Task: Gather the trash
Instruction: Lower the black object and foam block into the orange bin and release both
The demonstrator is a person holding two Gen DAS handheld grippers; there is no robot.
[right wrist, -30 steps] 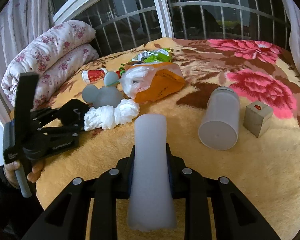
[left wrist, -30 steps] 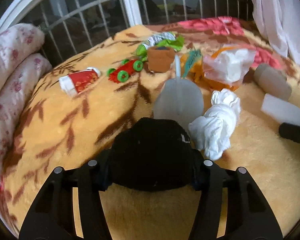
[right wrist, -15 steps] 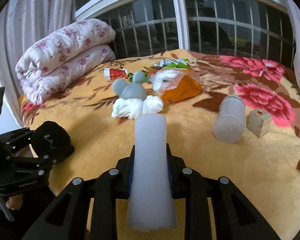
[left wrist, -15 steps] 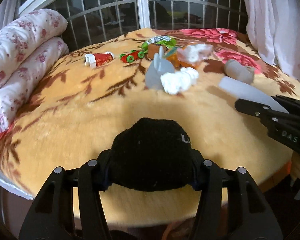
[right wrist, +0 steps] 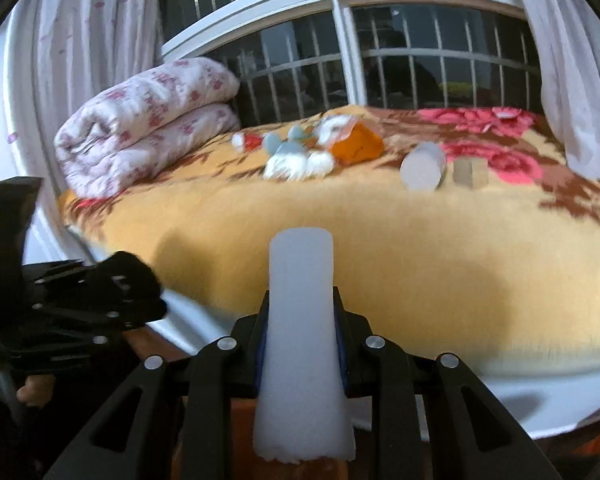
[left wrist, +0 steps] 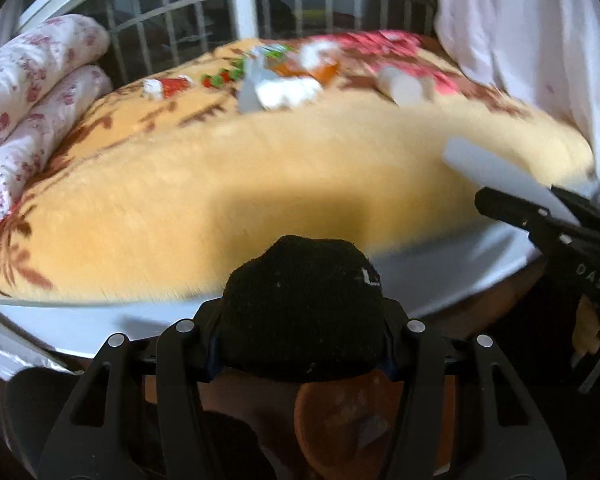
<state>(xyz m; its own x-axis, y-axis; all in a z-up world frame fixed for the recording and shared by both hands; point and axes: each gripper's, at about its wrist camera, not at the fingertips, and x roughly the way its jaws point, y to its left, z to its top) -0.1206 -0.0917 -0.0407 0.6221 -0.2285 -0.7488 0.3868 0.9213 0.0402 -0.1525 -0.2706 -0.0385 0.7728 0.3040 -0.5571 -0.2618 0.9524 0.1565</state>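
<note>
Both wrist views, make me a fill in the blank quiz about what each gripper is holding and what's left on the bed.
1. The left gripper is shut on a ____ knitted bundle.
2. The right gripper clamps a ____ foam strip.
3. The folded floral quilt lies at the bed's ____ edge in the right wrist view.

Missing words: black; white; left
</note>
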